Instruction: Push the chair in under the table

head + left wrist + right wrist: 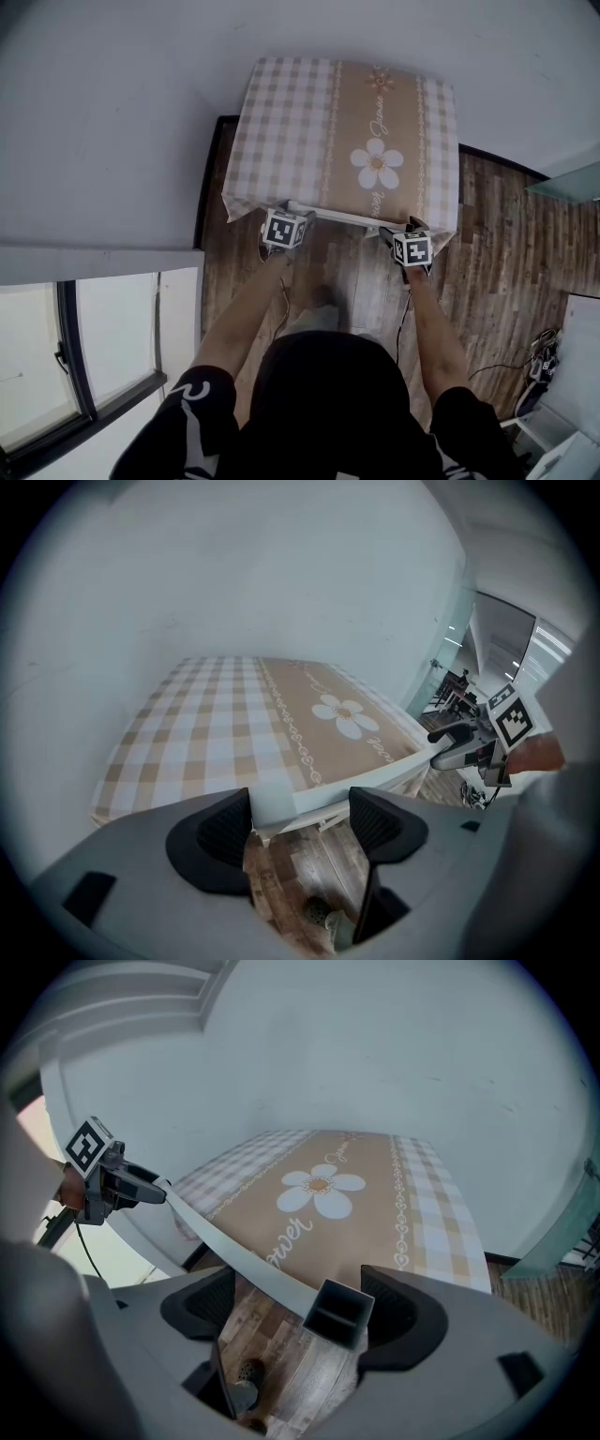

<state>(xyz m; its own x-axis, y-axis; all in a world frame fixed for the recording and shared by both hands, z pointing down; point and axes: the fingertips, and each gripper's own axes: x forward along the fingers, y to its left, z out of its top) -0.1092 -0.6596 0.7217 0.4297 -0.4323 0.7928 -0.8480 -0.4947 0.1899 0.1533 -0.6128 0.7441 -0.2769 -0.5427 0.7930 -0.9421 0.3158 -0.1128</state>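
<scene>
The table (pixel 281 122) wears a checked beige cloth with a white daisy and stands against the wall. The white chair's top rail (pixel 337 217) lies along the table's near edge; its seat is hidden under the cloth. My left gripper (pixel 286 214) is at the rail's left end. In the left gripper view the rail's corner (pixel 272 803) sits between the parted jaws, against the left one. My right gripper (pixel 405 230) is at the right end, where the square post top (pixel 337 1313) rests against the right jaw with a gap on its other side.
A white wall runs behind and left of the table. A window (pixel 84 356) is at lower left. Wooden floor (pixel 497 244) lies to the right, with cables (pixel 539 361) and a glass panel (pixel 567 183) farther right. My shoe (pixel 246 1372) shows below the jaws.
</scene>
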